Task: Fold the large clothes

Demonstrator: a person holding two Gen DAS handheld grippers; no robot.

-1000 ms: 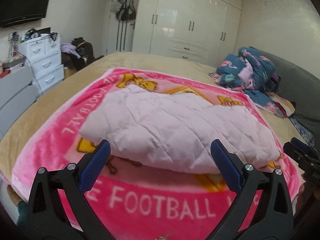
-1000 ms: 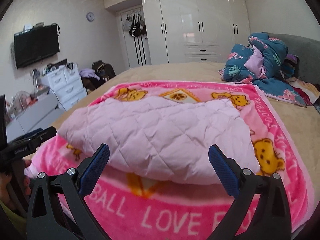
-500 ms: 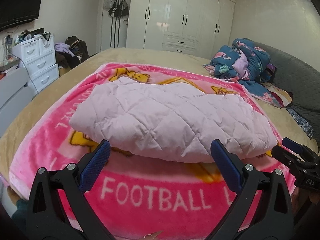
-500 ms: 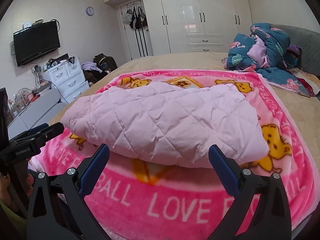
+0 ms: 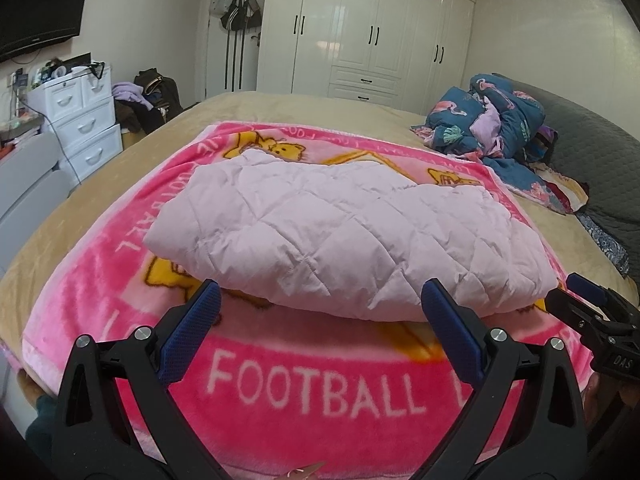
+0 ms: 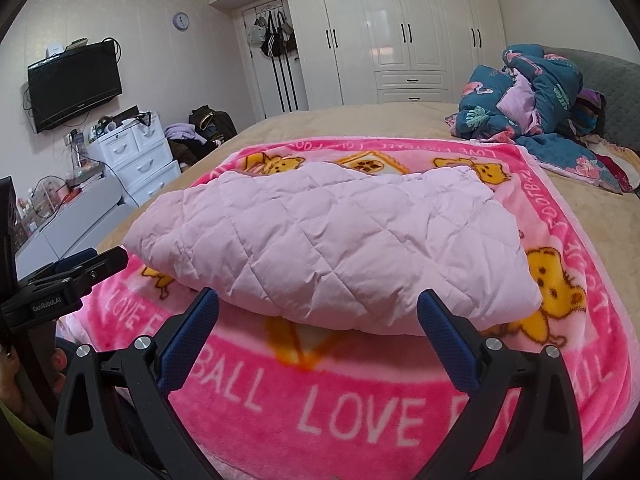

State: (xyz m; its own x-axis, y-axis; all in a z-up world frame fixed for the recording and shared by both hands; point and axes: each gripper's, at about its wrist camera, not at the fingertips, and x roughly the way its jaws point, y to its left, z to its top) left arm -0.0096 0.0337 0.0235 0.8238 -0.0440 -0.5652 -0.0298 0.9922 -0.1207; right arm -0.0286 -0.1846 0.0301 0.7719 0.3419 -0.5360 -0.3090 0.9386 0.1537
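- The pink quilted garment (image 5: 344, 236) lies in a puffy folded bundle across the middle of both wrist views, resting on the pink football blanket (image 5: 320, 392) spread over the bed (image 5: 300, 106).
- The left gripper (image 5: 320, 316) hangs at the bottom of its frame with jaws spread wide and nothing between them; the right gripper (image 6: 318, 316) is likewise wide and empty, both just short of the bundle's near edge.
- If another fold is meant, it would go best with each gripper pinching one near corner through all layers, then lifting evenly so the slippery padding does not slide apart.
- The thick edge may bulge out of a shallow pinch, so a deeper bite seems wise.
- A blue flowered heap of bedding (image 6: 532, 92) sits at the right of the frame, well apart from the garment.
- A white drawer unit (image 6: 136, 152), a wall television (image 6: 74, 82) and wardrobes (image 6: 400, 36) stand beyond the bed; nothing blocks the bundle.
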